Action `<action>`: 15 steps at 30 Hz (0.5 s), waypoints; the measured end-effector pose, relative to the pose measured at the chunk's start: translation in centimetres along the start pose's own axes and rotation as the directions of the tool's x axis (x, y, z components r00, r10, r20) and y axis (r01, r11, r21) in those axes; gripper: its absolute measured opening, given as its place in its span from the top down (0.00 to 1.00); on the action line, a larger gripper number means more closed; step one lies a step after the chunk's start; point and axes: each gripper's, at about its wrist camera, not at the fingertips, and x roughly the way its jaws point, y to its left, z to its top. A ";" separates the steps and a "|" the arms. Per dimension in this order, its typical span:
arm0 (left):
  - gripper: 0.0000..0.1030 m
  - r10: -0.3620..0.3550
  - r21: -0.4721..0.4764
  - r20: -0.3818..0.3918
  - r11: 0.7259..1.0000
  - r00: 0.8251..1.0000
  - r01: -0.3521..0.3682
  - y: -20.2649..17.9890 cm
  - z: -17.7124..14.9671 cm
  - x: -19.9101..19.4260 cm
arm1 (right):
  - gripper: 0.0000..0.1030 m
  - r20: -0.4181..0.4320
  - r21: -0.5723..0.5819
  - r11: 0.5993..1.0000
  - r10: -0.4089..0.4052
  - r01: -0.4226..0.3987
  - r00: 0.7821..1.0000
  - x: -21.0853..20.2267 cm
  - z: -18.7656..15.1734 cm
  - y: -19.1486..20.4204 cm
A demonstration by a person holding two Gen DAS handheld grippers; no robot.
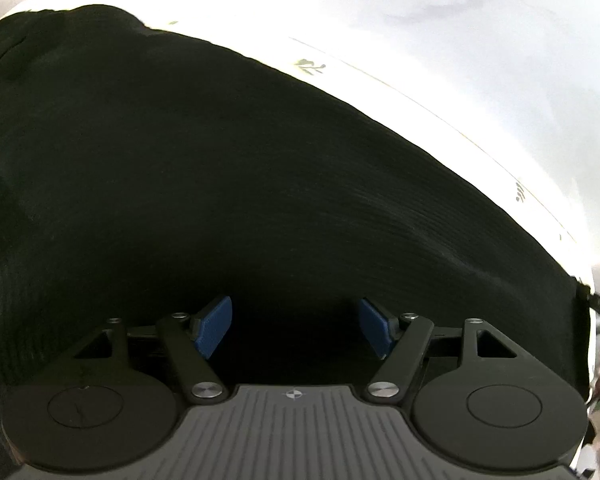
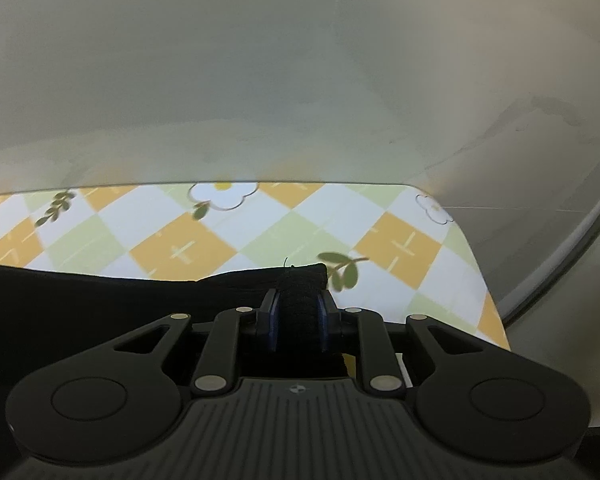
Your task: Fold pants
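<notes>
Pinching a bunched corner of the black pants [image 2: 100, 300], right tool [image 2: 299, 326] sits near the bench's [image 2: 204, 240] far right corner, clamped on fabric. Left tool [image 1: 296, 326] hovers spread apart, empty, over the cloth, which runs leftward from the held corner.

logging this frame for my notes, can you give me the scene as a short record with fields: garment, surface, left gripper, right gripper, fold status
garment: black pants, ribbed fabric, spread over the table
surface: tablecloth with orange, green and white diamonds and flower prints
left gripper: open, blue pads apart, over the fabric with nothing pinched
right gripper: shut on a bunched edge of the pants near the table's corner
fold status: cannot tell how many folds are done; one edge is gripped
</notes>
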 end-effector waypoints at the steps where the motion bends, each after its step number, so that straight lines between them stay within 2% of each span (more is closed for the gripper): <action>1: 0.28 -0.005 0.010 0.002 1.000 1.000 0.005 -0.4 0.0 0.2 | 0.80 -0.001 0.001 1.000 -0.005 0.005 1.000 0.0 0.0 0.1; 3: 0.28 -0.018 0.035 0.006 0.999 1.000 0.017 -0.9 0.0 0.4 | 0.78 -0.006 0.001 1.000 -0.004 0.004 1.000 -0.2 -0.1 0.2; 6: 0.29 -0.038 0.036 0.011 0.999 0.999 0.038 -0.5 -0.4 0.1 | 0.69 -0.013 0.034 0.999 0.013 -0.012 1.000 -1.6 -0.5 -0.1; 8: 0.33 -0.051 0.020 0.009 0.999 0.999 0.051 0.4 -1.1 -0.6 | 0.69 0.024 0.088 0.994 0.061 -0.062 0.998 -3.8 -1.2 -0.4; 11: 0.34 -0.069 0.018 0.002 0.997 0.998 0.069 1.7 -2.1 -1.3 | 0.58 0.063 0.149 0.976 0.149 -0.157 0.987 -7.5 -2.7 -0.4; 15: 0.38 -0.102 -0.010 -0.025 0.995 0.994 0.102 3.7 -2.6 -2.0 | 0.52 0.108 0.162 0.967 0.179 -0.195 0.978 -13.1 -5.4 1.1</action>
